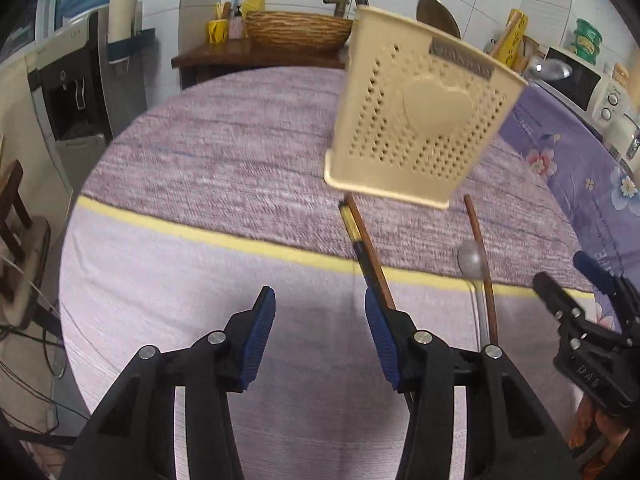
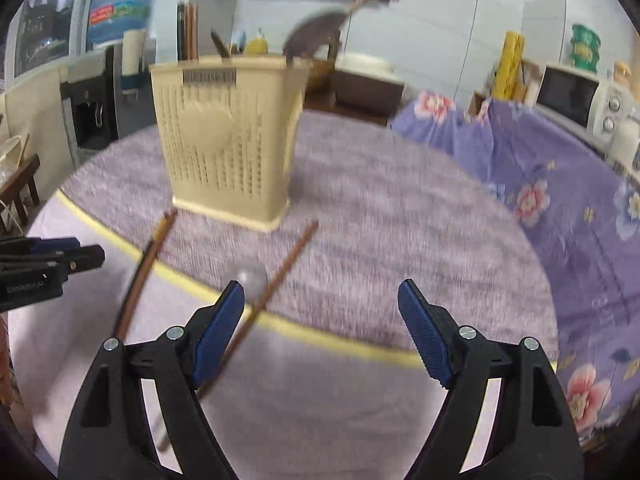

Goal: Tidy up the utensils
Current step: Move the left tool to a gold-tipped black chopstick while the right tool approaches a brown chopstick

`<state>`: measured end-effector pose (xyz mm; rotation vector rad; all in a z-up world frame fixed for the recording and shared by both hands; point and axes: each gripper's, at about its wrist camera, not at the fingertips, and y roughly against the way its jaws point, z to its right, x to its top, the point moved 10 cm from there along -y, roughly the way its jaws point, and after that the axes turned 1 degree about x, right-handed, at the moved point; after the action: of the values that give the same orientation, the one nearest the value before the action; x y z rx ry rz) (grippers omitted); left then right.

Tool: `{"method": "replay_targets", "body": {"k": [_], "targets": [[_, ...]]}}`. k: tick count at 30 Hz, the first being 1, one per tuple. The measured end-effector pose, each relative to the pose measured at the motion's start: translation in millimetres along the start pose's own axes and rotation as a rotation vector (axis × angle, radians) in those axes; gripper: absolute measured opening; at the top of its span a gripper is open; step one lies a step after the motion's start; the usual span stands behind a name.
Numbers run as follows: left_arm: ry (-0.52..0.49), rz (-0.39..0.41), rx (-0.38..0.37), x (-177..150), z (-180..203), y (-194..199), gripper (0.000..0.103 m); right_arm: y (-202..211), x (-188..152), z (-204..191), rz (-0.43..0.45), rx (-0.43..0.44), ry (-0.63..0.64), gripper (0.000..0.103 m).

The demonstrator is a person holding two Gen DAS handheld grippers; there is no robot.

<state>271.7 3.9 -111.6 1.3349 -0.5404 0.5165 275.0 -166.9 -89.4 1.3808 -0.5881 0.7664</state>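
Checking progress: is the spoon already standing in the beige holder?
No, the spoon lies on the tablecloth in front of the holder, beside loose chopsticks.

Round table (image 1: pixel 200 280) under striped purple cloth, bearing a cream utensil holder (image 1: pixel 420 120), loose chopsticks (image 1: pixel 366 248) and spoon (image 1: pixel 472 260).

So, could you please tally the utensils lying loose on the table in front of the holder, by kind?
Chopsticks: 3
Spoon: 1
Total: 4
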Motion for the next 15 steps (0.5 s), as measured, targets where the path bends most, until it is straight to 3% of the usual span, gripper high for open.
{"method": "replay_targets", "body": {"k": [4, 15], "targets": [[0.005, -0.019, -0.011, -13, 7, -4, 0.046, -4, -20, -1, -0.046, 0.039, -0.05, 0.079], [-0.04, -0.032, 0.014, -22, 23, -10, 0.044, -4, -24, -5, -0.055, 0.065, -0.08, 0.081]]}}
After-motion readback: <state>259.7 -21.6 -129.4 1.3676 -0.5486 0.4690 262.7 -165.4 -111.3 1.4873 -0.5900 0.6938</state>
